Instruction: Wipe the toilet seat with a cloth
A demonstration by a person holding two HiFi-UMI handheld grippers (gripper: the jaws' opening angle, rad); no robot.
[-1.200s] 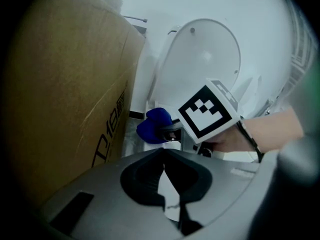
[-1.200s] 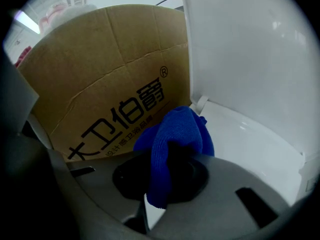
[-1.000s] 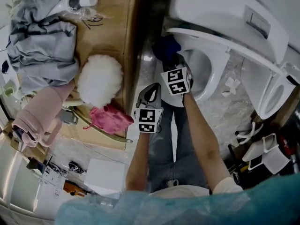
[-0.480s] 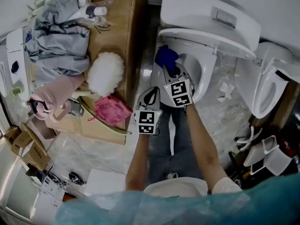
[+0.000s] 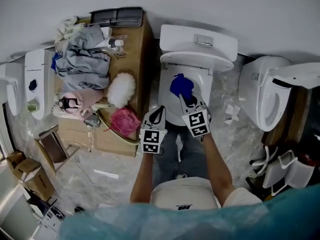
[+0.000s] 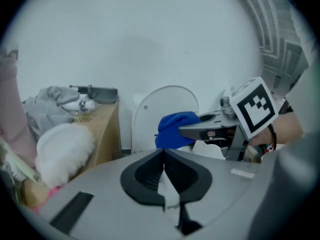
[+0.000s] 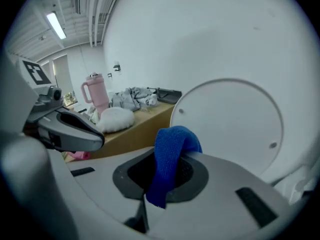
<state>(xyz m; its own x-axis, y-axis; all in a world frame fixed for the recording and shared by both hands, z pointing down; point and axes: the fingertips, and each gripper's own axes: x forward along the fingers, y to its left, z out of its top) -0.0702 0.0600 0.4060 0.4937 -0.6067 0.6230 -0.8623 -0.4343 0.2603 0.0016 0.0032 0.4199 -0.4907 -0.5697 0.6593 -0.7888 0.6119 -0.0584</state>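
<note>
Clutter fills the far left of the head view: grey clothes [image 5: 82, 59] are heaped on a wooden table [image 5: 136, 44], with a pink tumbler [image 5: 67, 104], a white fluffy duster [image 5: 121, 89] and a crumpled pink rag [image 5: 125, 121] toward the table's near end. Just right of the table's edge, the left claw [image 5: 159, 110] hangs clenched on nothing. The left gripper view shows its two dark pads pressed together at the tip with no thing between them, and it points toward the toilet [image 5: 197, 39] without touching it. Next comes the toilet itself, set against the white wall, its round lid [image 7: 235, 124] standing upright against the tank. Over the left rear part of the bowl sits the blue cloth [image 5: 180, 85], bunched into a lump and gripped by the right claw [image 5: 184, 98]. The right gripper view shows the jaws closed on it — a fold of cloth arches over the top of the pads and a strip hangs down between them. The cloth is above the toilet seat [image 5: 168, 101], but I cannot tell whether it touches the seat. The two claws are near each other, the right one reaching further forward. Well apart on the far right stands a second toilet [image 5: 257, 101] on the marbled floor.
</note>
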